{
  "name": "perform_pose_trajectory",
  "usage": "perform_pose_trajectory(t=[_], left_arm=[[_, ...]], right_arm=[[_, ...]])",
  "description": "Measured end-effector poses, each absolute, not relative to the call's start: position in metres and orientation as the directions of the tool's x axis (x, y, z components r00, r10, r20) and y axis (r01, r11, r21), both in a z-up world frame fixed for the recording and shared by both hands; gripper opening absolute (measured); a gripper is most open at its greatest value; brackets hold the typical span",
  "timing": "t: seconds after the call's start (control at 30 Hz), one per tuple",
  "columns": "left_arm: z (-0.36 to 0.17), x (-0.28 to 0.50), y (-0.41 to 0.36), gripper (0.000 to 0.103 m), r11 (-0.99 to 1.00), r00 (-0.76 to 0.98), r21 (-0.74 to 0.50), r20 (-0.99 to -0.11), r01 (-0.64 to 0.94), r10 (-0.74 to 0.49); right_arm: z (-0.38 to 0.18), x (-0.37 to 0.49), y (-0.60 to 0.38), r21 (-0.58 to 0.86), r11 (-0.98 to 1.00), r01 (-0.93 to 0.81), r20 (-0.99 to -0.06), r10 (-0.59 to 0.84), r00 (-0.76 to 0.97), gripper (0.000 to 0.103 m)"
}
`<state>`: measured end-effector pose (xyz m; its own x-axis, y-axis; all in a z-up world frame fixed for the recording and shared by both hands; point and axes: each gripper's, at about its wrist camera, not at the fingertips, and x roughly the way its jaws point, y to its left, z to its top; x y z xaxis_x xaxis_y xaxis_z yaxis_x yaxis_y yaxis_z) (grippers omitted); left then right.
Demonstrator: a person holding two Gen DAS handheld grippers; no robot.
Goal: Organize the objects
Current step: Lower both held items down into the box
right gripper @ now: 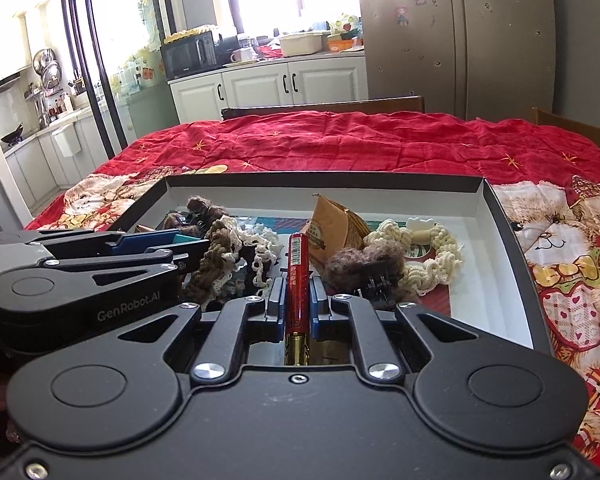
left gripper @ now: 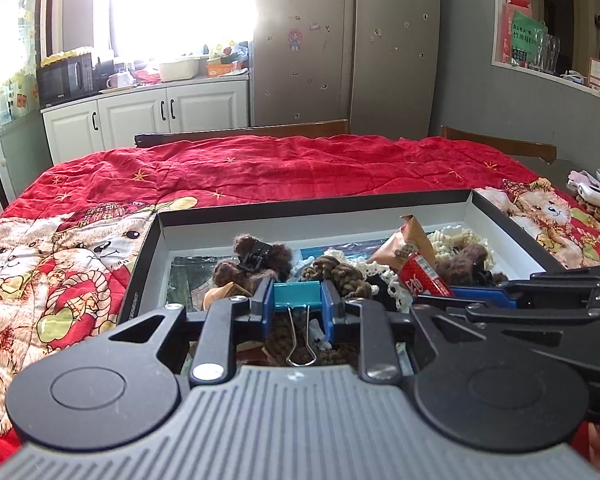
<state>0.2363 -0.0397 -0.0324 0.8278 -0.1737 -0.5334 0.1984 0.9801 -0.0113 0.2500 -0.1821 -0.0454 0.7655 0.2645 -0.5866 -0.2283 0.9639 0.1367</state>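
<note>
Red quilted cloth printed with bears is covering the worktop (left gripper: 260,168), and a shallow box (left gripper: 312,202) of clutter is sitting on it. Left gripper (left gripper: 298,300) is pinching a teal binder clip (left gripper: 297,295) by its body, wire handles dangling: light, stiff, springy. Right gripper (right gripper: 297,300) is clamping a red battery (right gripper: 298,268) narrowly around its middle; smooth and round, likely to slip. Only the right view is showing the cream rope knot (right gripper: 432,254); only the left is showing the clip's handles
</note>
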Motion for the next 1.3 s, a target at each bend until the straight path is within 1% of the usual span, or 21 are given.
perform_pose_trajectory(t=[0.77,0.97,1.3], left_arm=[[-0.0354,0.2349,-0.0436,0.028,0.979,0.834,0.028,-0.529,0.204,-0.159],[-0.0364,0.2340,-0.0458,0.030,0.978,0.837,0.042,-0.525,0.205,-0.153],[-0.0371,0.2326,-0.0477,0.031,0.977,0.841,0.055,-0.521,0.204,-0.146]], right_arm=[[-0.0525,0.2569,-0.1822,0.129,0.966,-0.225,-0.613,0.256,0.747,0.012],[-0.0535,0.2580,-0.1822,0.127,0.966,-0.227,-0.615,0.256,0.746,0.012],[-0.0535,0.2584,-0.1823,0.124,0.965,-0.231,-0.617,0.257,0.744,0.012]])
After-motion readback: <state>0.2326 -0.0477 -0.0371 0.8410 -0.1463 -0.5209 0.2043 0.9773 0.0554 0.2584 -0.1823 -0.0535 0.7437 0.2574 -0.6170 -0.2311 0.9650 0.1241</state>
